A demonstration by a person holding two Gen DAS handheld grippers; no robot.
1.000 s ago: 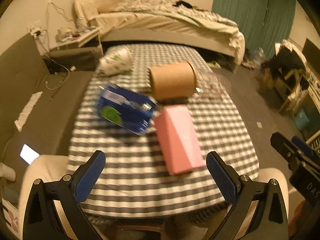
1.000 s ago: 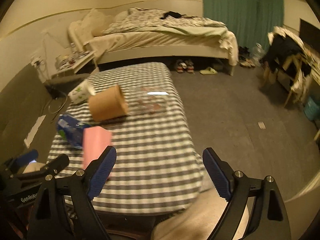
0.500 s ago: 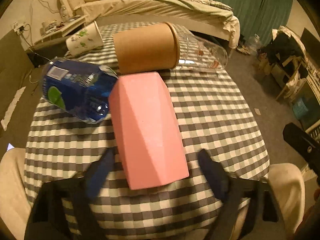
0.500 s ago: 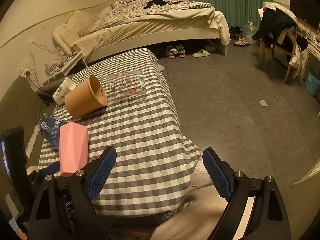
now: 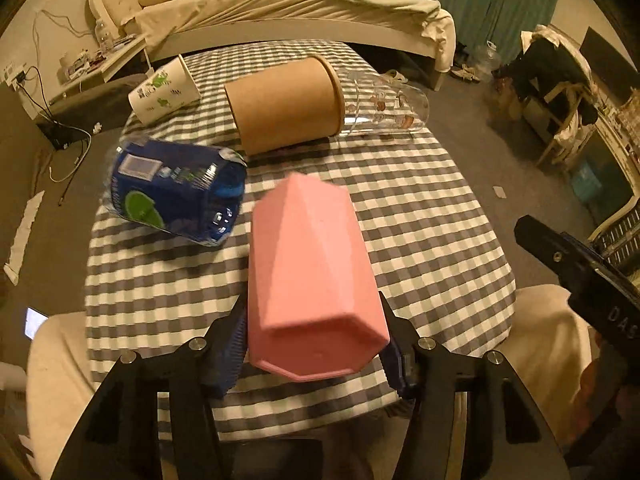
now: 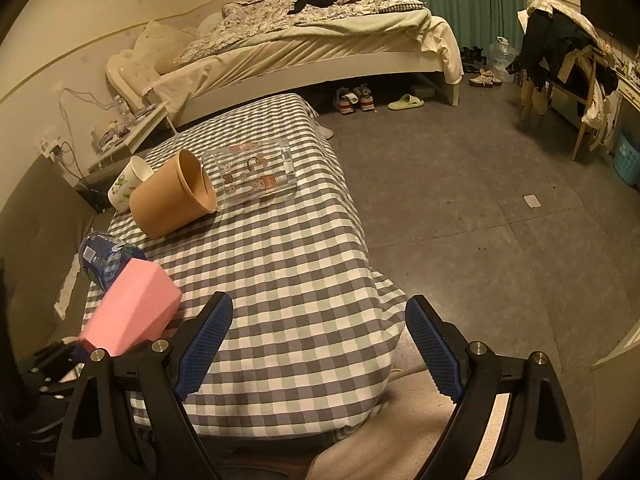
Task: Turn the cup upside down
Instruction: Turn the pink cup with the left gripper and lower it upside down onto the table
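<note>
While the right gripper [image 6: 316, 350] is hovering with jaws spread wide over the near edge of the checkered table [image 6: 288, 280], the left gripper [image 5: 314, 346] is clamping the pink faceted cup [image 5: 312, 276] by its base end, tilting it up beside the blue bottle [image 5: 176, 192]
</note>
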